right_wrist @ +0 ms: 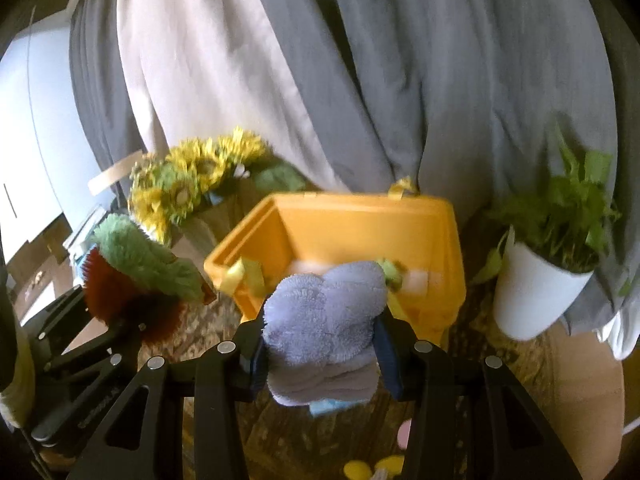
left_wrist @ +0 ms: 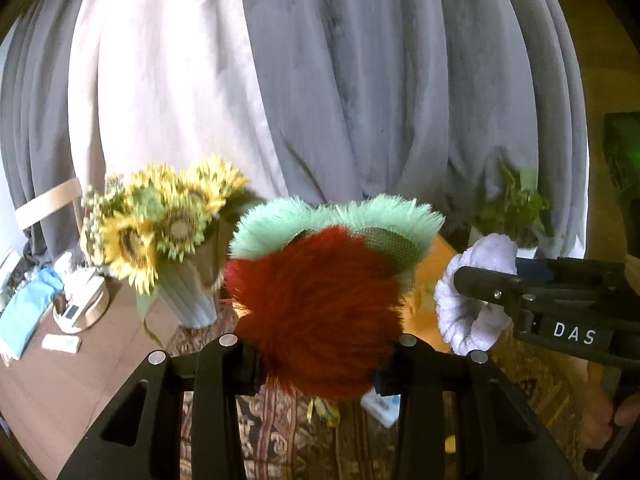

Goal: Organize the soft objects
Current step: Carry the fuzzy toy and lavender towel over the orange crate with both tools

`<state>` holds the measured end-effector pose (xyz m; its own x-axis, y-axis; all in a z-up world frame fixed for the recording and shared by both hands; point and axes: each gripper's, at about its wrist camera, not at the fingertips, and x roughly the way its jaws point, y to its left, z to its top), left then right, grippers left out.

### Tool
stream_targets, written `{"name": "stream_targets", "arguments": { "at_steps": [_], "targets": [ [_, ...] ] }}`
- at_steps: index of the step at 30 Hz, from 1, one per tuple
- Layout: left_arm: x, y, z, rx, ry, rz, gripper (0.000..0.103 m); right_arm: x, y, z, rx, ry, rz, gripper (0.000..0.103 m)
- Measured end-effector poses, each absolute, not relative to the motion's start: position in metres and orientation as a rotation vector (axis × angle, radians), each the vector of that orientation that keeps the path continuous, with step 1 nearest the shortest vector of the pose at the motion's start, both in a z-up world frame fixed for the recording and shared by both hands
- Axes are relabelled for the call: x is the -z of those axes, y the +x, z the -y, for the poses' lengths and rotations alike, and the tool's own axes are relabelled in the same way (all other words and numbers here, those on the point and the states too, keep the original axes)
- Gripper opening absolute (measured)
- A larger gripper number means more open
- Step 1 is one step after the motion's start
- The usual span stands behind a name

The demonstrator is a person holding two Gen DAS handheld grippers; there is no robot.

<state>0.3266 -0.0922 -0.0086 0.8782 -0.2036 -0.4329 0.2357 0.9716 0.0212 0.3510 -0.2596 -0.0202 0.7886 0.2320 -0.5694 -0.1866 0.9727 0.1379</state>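
Observation:
My left gripper [left_wrist: 316, 368] is shut on a fluffy red and mint-green plush [left_wrist: 320, 304] and holds it above the table; that plush also shows at the left of the right wrist view [right_wrist: 132, 276]. My right gripper [right_wrist: 320, 360] is shut on a pale lavender fluffy cloth [right_wrist: 324, 320], held just in front of an open yellow bin [right_wrist: 360, 216]. The bin holds yellow ribbon and pale soft items. In the left wrist view the right gripper [left_wrist: 480, 292] comes in from the right with the lavender cloth [left_wrist: 468, 312].
A vase of sunflowers [left_wrist: 168, 232] stands at the left on a wooden table [left_wrist: 80, 380] with a patterned runner [left_wrist: 280, 432]. A white pot with a green plant [right_wrist: 536, 292] stands right of the bin. Grey and white curtains [right_wrist: 360, 80] hang behind. Small items lie at the far left.

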Motion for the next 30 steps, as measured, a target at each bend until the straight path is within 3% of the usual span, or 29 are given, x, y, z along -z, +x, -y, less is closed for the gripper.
{"name": "stream_targets", "arguments": {
  "at_steps": [15, 30],
  "targets": [
    [-0.031, 0.388, 0.098, 0.234, 0.096, -0.348, 0.038, -0.011, 0.409, 0.271, -0.235, 0.128, -0.54, 0.046],
    [-0.006, 0.484, 0.101, 0.301, 0.04, -0.553, 0.038, -0.001, 0.498, 0.274, -0.249, 0.178, -0.605, 0.046]
  ]
}}
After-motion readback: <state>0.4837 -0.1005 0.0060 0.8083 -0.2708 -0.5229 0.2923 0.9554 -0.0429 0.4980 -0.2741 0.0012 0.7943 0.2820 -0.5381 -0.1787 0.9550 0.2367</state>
